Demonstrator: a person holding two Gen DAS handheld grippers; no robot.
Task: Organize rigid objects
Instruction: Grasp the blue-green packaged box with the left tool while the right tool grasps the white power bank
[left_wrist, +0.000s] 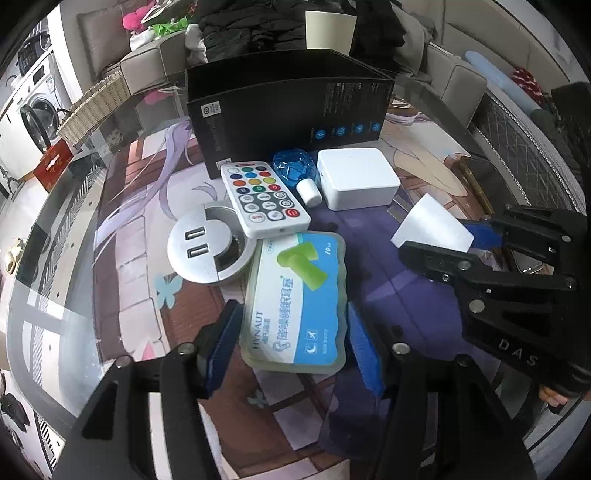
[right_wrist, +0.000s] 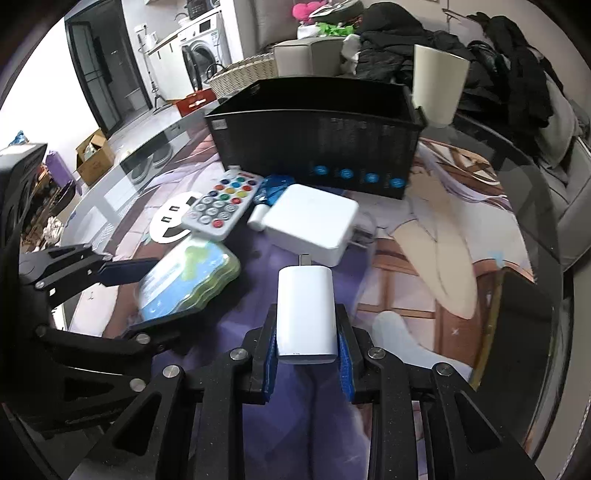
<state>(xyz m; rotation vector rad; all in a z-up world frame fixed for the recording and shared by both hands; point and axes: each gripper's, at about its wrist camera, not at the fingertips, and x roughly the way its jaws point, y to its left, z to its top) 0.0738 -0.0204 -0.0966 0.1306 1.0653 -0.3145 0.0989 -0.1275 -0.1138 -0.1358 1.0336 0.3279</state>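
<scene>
- Left gripper (left_wrist: 291, 347): matte black angular fingers, ribbed blue pads (left_wrist: 364, 350) on inner faces, round silver screws at joints.
- Right gripper (right_wrist: 306, 354): same black frame, blue pads, silver screws; pale "DAS" lettering on side.

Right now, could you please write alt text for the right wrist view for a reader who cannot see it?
The right gripper clamps a small white charger above a printed table mat. Beyond lie a larger white adapter, a remote, an earplug case and an open black box.
</scene>
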